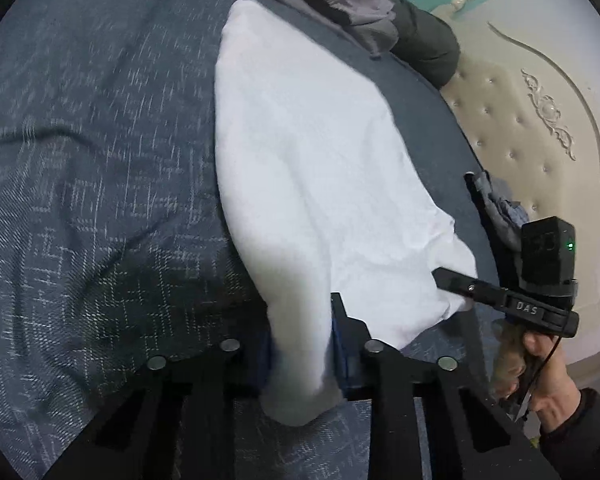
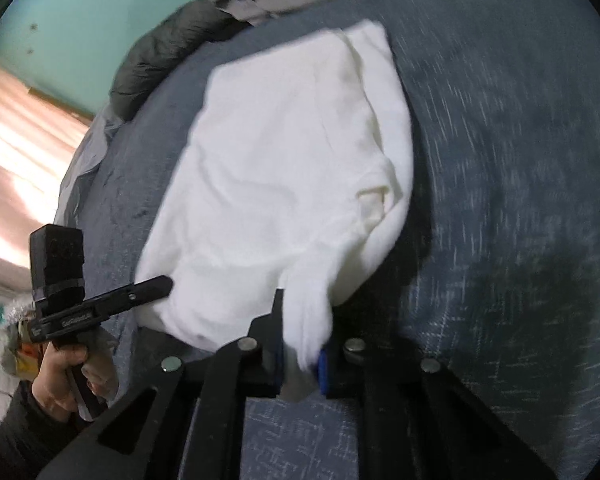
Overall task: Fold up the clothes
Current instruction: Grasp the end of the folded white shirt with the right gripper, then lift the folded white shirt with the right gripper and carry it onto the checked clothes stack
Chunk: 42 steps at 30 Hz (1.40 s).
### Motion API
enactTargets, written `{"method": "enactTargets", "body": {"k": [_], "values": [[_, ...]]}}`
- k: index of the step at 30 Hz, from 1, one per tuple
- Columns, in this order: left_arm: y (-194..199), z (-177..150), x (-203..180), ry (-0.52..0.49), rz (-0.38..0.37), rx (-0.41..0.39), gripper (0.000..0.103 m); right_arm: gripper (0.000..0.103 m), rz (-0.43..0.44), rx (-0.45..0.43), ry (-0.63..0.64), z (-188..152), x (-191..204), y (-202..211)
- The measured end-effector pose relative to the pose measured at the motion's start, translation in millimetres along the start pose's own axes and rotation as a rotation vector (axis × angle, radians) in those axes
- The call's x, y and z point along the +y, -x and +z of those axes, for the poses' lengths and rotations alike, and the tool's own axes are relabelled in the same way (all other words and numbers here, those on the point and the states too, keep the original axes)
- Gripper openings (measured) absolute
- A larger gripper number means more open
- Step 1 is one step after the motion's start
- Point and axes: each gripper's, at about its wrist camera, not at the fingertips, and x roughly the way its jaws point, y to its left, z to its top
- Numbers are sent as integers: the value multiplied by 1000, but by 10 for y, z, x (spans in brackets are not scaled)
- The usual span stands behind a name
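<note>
White garment [image 1: 320, 168] spread on grey-blue bedcover [image 1: 92, 184], near corners clamped in left gripper [image 1: 300, 344] and right gripper [image 2: 300, 344] (jaws shut on cloth); fold step beginning, next likely lifting both corners evenly toward far edge.

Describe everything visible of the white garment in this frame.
The white garment is soft, wrinkled cloth lying spread on the blue-grey woven bedspread. Its near edge is bunched at two corners, one pinched in the left gripper, the other in the right gripper. A fold shows along one side.
</note>
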Motion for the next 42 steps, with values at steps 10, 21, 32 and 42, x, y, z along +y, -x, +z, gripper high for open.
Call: {"method": "enactTargets", "body": {"k": [10,21,32,42], "values": [[714,252,-780,-145,-20,-106,22,10,56,-124,65,184,347,806],[1533,514,-1680,-266,-50,-198,22,10,66,-264,155,400,858,1966],[1850,533,-2675,-366,-110,-240,22,10,20,-370,178,309,822,3155],[1710,646,-3513,-444,-134,-243,22,10,-26,-426,186,341,533,3866]]}}
